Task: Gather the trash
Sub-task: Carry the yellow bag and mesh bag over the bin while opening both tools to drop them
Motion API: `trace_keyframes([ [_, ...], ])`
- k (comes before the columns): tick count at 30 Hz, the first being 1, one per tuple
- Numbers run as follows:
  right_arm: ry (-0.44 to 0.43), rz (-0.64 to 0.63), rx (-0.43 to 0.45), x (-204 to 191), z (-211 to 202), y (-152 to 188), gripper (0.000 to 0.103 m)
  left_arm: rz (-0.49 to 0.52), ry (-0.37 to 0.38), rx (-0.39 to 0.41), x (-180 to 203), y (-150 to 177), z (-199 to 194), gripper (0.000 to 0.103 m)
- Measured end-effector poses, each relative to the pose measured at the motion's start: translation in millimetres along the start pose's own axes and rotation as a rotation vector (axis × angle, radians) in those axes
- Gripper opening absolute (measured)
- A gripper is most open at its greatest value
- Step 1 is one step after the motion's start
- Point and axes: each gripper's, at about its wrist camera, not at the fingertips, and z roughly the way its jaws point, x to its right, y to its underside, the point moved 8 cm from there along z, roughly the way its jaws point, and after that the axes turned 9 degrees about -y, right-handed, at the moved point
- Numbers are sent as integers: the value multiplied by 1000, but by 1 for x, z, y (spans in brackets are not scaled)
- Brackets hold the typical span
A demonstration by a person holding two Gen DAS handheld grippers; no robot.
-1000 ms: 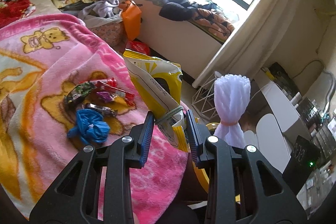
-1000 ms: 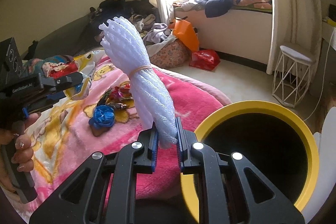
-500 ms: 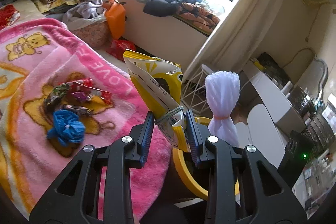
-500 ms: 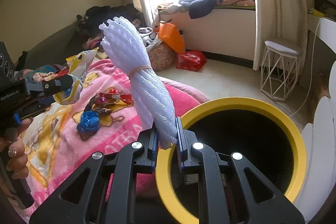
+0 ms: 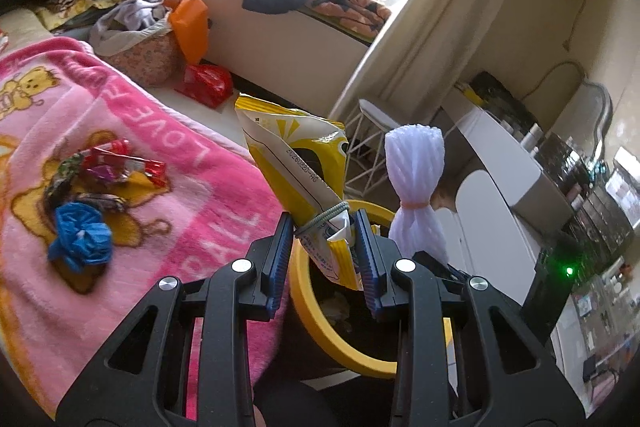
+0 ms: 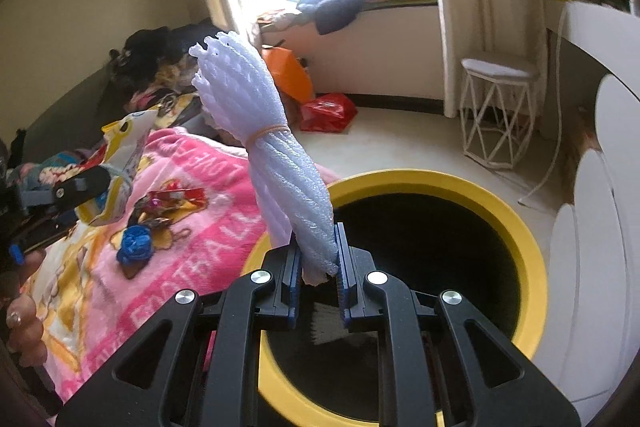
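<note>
**Right wrist view: both loads over the bin**

I am holding the right gripper point(image 6: 318, 277) clenched on the foam net point(image 6: 276, 163), above the bin point(image 6: 532, 247) mouth, so release drops it inside. I am gripping the snack bag point(image 5: 304, 179) in the left gripper point(image 5: 322, 259) at the bin's near rim. More wrappers point(image 5: 108, 167) are lying on the blanket point(image 5: 192, 211).
</note>
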Motion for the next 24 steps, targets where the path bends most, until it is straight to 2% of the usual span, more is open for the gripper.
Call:
trace_keyframes([
  [12,84,102,-4,48,-6,12,14,94,57,-62,47,20,27,25],
  [24,155,209,-35,90,-11,29,14,171,82,-137,74,41,57,25],
])
